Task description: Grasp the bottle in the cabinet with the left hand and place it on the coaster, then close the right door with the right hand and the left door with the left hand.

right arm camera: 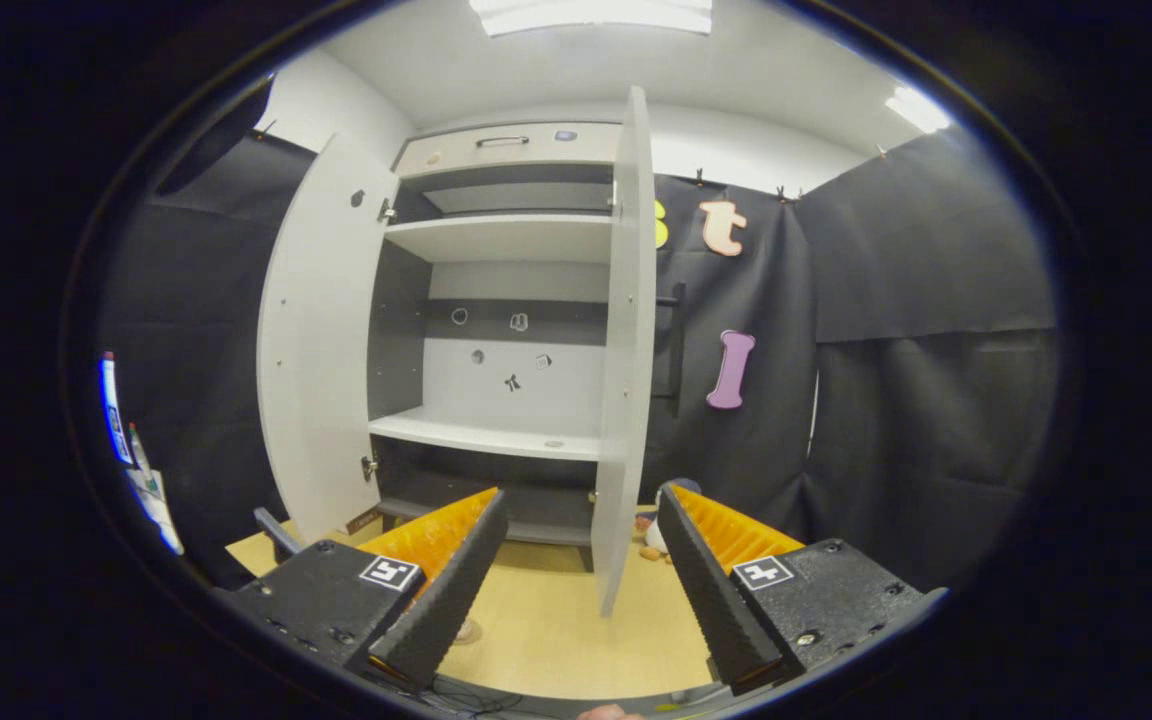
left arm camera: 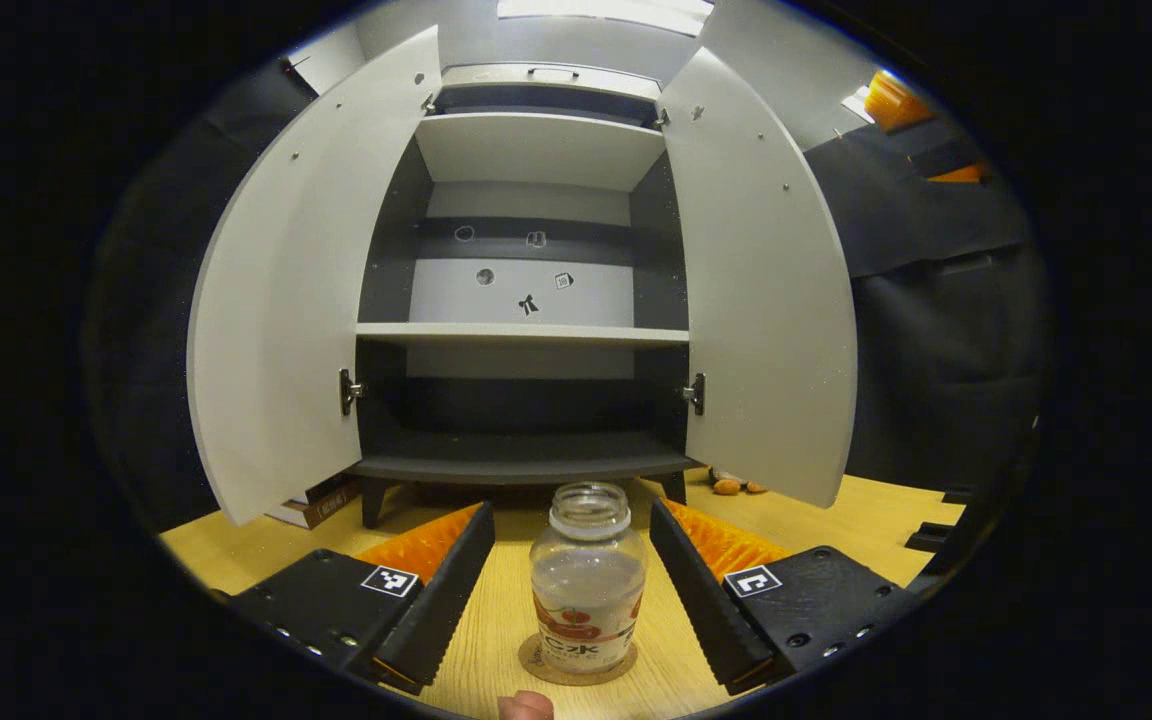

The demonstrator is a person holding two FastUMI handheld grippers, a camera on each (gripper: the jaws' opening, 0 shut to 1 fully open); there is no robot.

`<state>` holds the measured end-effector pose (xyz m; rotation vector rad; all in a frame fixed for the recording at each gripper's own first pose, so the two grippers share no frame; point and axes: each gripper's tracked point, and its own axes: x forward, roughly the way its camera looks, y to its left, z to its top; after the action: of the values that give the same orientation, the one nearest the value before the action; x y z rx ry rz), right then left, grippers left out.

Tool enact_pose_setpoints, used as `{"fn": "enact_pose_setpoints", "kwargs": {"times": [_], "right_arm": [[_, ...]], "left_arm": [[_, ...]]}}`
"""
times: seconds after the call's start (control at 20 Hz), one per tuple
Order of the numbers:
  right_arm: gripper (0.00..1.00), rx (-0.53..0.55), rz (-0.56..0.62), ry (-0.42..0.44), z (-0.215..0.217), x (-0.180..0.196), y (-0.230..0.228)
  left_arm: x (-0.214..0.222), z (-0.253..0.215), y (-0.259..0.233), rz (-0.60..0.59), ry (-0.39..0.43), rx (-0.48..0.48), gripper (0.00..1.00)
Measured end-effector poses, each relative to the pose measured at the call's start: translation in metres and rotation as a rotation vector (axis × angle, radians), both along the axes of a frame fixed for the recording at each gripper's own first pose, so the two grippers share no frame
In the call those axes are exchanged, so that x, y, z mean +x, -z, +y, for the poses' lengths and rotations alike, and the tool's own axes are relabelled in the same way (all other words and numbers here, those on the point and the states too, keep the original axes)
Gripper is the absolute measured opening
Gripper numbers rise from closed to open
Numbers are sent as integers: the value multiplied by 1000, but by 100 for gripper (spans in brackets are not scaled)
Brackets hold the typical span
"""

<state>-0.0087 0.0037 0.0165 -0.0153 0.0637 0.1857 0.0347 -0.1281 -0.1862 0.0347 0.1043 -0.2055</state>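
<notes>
Your left gripper (left arm camera: 570, 590) gapes wide around the bottle (left arm camera: 587, 590) on the coaster (left arm camera: 576, 668); your right gripper (right arm camera: 576, 585) spreads wide before the right door (right arm camera: 624, 350).

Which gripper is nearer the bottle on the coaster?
Left. The left gripper is open with its fingers either side of the bottle on the coaster; the right gripper faces the right door's edge.

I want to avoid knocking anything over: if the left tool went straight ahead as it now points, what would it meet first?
Probably the bottle, standing on the coaster between the open left tool's fingers. It would likely push it toward the cabinet beyond, though depth is unclear.
</notes>
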Motion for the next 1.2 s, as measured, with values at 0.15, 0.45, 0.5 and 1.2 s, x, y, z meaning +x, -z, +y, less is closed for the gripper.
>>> {"fn": "enact_pose_setpoints", "kwargs": {"times": [0.15,0.45,0.5,1.2], "right_arm": [[99,30,-6,-29,3,8,8],[99,117,-41,12,-32,35,1],[99,120,-58,25,-42,41,-6],[99,-33,-108,188,-125,189,-87]], "left_arm": [[-3,-2,-42,-6,14,-31,95],[-14,12,-128,-49,-7,-51,94],[-16,16,-137,-53,-7,-49,95],[-43,49,-144,-28,-62,-8,90]]}}
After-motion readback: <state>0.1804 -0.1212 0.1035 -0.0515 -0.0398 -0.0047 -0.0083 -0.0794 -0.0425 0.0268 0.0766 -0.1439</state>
